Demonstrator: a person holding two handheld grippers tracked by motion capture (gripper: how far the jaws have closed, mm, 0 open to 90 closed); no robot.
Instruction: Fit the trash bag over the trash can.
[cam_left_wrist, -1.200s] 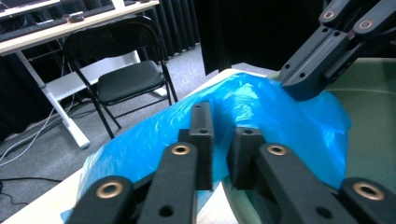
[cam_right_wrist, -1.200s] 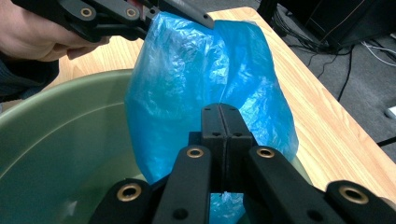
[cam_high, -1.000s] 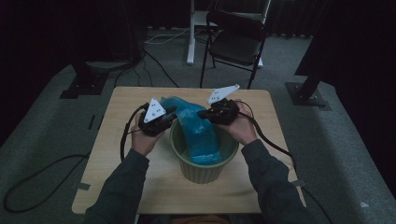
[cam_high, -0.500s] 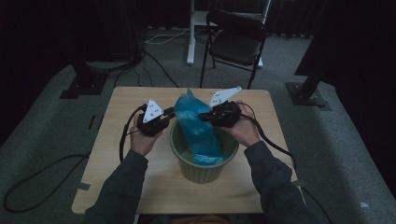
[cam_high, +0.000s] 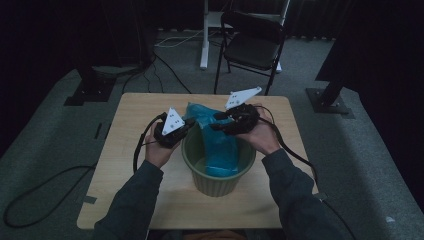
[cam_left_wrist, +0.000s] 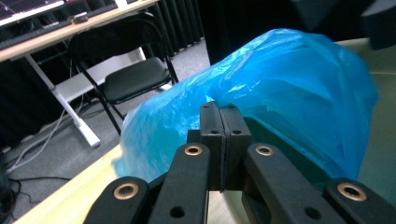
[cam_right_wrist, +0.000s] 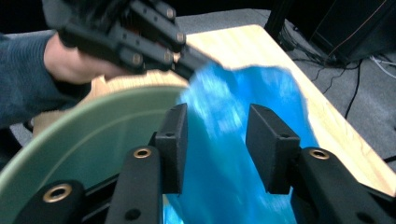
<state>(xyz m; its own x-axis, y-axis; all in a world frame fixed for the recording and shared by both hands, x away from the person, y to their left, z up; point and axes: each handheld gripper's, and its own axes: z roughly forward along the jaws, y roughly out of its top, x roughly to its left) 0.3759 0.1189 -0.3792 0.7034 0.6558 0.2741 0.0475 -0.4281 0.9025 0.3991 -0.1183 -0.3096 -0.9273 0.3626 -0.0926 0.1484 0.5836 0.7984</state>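
High view: wooden table, folding chair behind.

No text, label, brand, number or sign can be read anywhere in these pictures. The grey three-cornered plates on the grippers carry only small dark dots, not letters. The blue plastic bag and the green pot are plain, with no print on them.
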